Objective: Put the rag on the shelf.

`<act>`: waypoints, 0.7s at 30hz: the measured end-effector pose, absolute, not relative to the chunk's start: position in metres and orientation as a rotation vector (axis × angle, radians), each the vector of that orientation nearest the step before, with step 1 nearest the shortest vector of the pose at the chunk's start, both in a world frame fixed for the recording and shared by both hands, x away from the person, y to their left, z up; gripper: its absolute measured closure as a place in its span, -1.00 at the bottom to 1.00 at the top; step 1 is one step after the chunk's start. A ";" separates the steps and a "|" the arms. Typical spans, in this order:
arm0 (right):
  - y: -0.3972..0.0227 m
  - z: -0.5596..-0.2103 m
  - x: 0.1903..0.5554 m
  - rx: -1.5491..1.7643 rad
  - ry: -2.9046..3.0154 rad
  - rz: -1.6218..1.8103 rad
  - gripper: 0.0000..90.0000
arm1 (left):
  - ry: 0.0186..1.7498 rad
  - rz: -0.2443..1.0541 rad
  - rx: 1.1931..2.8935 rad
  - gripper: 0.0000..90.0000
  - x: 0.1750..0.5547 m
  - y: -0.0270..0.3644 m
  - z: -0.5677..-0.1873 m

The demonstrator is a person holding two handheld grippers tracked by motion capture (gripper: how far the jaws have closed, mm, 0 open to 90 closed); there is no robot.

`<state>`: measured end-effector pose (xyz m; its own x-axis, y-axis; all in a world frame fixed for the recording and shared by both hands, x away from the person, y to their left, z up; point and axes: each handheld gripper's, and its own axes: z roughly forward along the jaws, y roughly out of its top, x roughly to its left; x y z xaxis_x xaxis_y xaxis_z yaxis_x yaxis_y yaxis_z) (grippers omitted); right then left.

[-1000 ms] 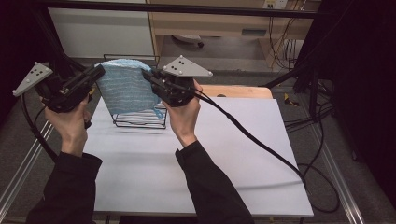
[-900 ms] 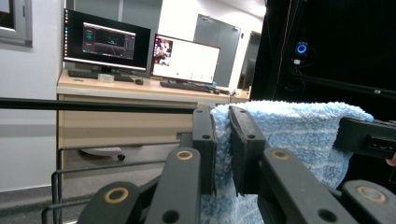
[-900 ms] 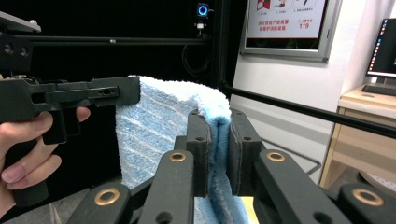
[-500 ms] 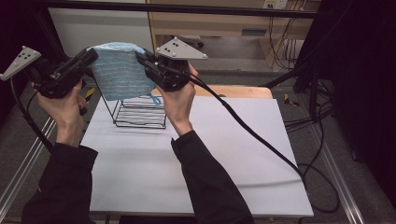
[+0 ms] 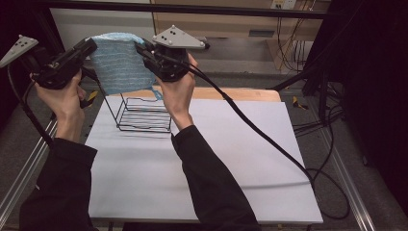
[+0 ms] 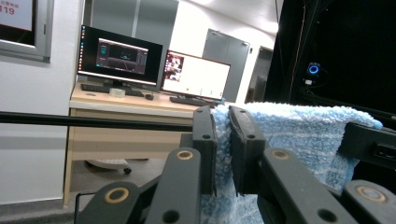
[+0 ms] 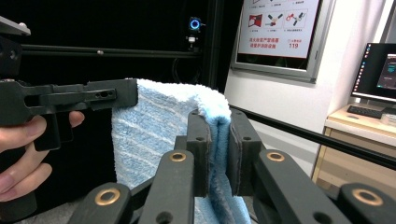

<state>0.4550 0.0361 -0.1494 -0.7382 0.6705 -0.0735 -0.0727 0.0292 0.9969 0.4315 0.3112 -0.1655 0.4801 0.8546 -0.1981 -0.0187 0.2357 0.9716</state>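
A light blue striped towel (image 5: 118,65) hangs in the air above the table, stretched between my two grippers. My left gripper (image 5: 92,45) is shut on its left top corner, and my right gripper (image 5: 139,48) is shut on its right top corner. In the left gripper view the towel (image 6: 299,135) is pinched between the black pads at my left gripper (image 6: 223,140). In the right gripper view the folded towel edge (image 7: 159,135) sits clamped in my right gripper (image 7: 218,149), with the other gripper holding the far corner. A black wire rack (image 5: 144,113) stands on the table below the towel.
The white table (image 5: 231,159) stretches to the right and front of the rack. A thick black cable (image 5: 260,134) trails from the right gripper across the table. A wooden board (image 5: 250,94) lies along the far edge. Desks with monitors (image 6: 154,65) stand beyond.
Both hands have lifted the towel up off the wire rack and carried it higher. The rack now stands bare below it.
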 end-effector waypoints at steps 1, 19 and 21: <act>0.037 -0.148 0.456 0.607 1.764 1.769 0.81 | 0.888 0.721 1.179 0.81 0.432 0.312 -0.165; 0.044 -0.128 0.477 0.596 1.717 1.775 0.81 | 0.882 0.718 1.111 0.81 0.453 0.316 -0.149; 0.045 -0.126 0.479 0.597 1.714 1.776 0.81 | 0.885 0.718 1.105 0.81 0.455 0.316 -0.148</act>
<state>0.4792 0.0452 -0.1262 -0.7230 0.6858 -0.0829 -0.1072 0.0071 0.9942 0.4545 0.3155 -0.1482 0.4764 0.8467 -0.2370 -0.0577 0.2991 0.9525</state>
